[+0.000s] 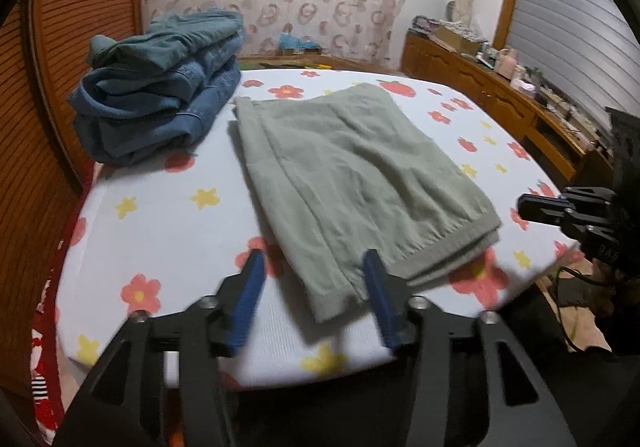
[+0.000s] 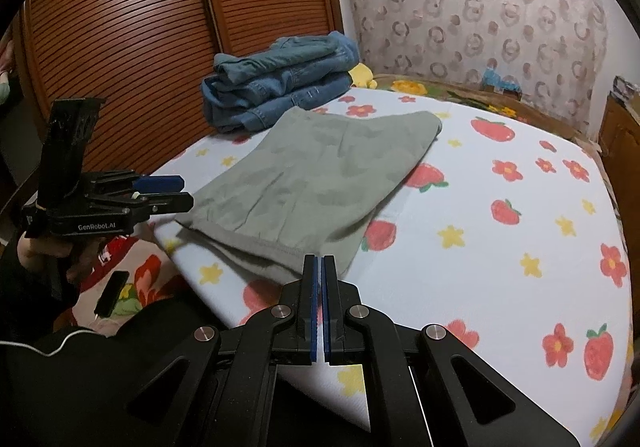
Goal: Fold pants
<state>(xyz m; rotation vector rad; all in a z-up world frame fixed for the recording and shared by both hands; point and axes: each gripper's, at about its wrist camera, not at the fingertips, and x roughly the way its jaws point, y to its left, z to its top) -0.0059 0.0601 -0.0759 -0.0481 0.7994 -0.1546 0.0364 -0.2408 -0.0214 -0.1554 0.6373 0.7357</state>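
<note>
Grey-green pants lie folded into a flat rectangle on the flowered bed sheet; they also show in the right wrist view. My left gripper is open, its blue fingers either side of the near hem corner, just above it. It shows at the left of the right wrist view. My right gripper is shut and empty, just in front of the pants' hem. It shows at the right edge of the left wrist view.
A stack of folded blue jeans sits at the far left of the bed, also in the right wrist view. A wooden slatted wardrobe stands to the left and a low wooden cabinet to the right.
</note>
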